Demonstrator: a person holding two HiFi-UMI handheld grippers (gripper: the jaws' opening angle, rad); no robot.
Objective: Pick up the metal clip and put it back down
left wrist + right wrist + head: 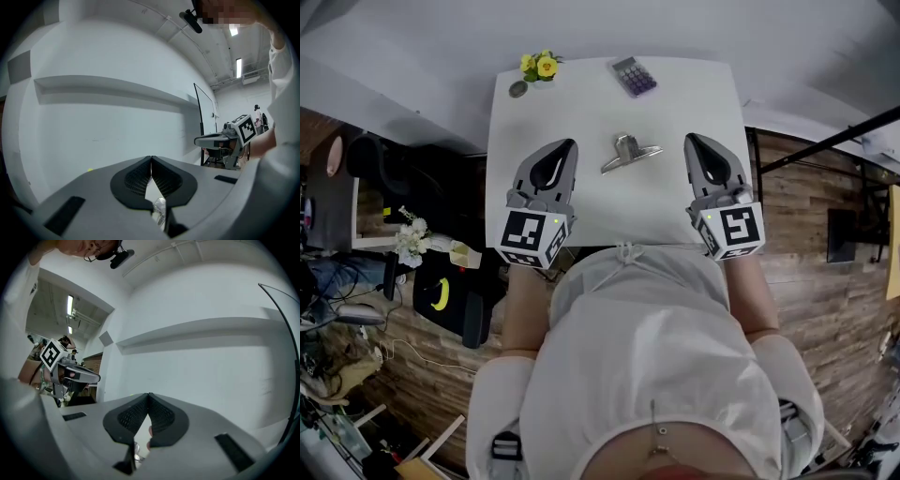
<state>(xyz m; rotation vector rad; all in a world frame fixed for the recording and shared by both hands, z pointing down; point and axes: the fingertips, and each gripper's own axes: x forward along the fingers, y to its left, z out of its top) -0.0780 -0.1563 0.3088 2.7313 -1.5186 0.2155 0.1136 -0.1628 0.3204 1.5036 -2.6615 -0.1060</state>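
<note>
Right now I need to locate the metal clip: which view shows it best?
The head view: the metal clip lies in plain sight on the white table. Both gripper views face a wall and miss it.

surface: white square surface [581, 103] | centre: silver metal clip [628, 153], lying on its side | far edge: small purple-grey calculator [634, 76] | far-left corner: yellow flower sprig [539, 66], small round grey disc [518, 89] just beside it
</note>
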